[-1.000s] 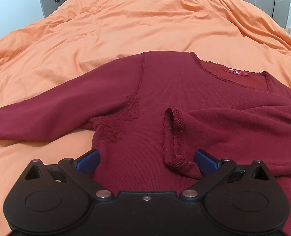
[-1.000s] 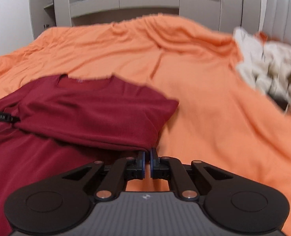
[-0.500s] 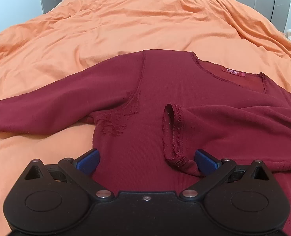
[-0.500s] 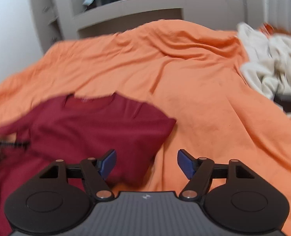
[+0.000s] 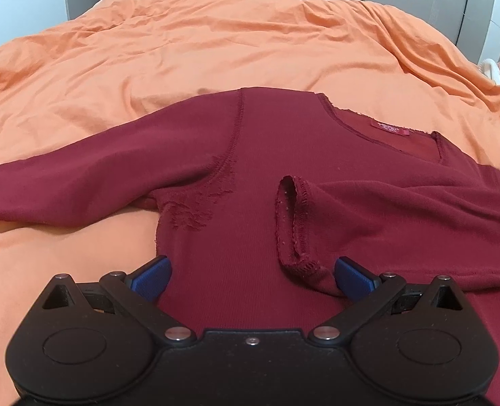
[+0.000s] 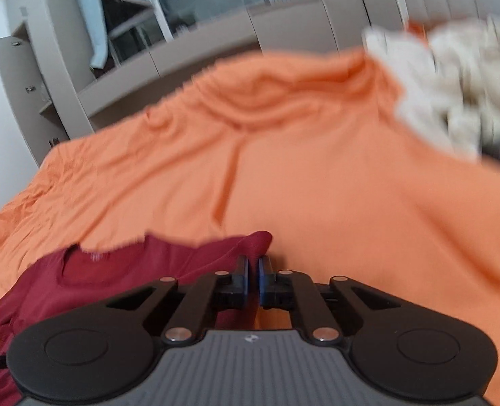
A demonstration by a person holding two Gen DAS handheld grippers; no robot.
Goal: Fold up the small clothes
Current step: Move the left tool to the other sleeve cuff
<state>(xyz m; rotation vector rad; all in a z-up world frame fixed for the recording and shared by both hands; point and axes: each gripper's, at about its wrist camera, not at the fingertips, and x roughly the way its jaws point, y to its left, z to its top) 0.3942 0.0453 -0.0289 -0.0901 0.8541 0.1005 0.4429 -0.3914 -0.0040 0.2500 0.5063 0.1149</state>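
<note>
**Dark red top spread on an orange bed, one gripper wide, one pinched shut**

A bed covered by a wrinkled orange sheet (image 5: pixel 216 50) fills both views. Most of it is bare: a wide stretch of sheet runs from the garment to the grey cabinets (image 6: pixel 216 77) at the far edge, and more lies open on the left and on the right side in the right wrist view.

A dark red long-sleeved top (image 5: pixel 283 169) lies flat on the near part of the bed, neckline and label (image 5: pixel 389 127) toward the far right. Its left sleeve (image 5: pixel 64 189) stretches out straight to the left edge of the picture. The other sleeve is folded across the body, and its cuff (image 5: pixel 295 223) lies open on the chest.

A blurred heap of pale cloth (image 6: pixel 452 84) sits at the far right of the bed, well apart from the top.

The left gripper (image 5: pixel 251 272) hangs over the lower body of the top, jaws released and spread wide, the cuff's lower end just beside the right blue pad, with nothing pinched.

The right gripper (image 6: pixel 253 279) is at the top's right edge. Its jaws have just been closing and are now clenched together; whether cloth is caught between them cannot be told through the blur.
</note>
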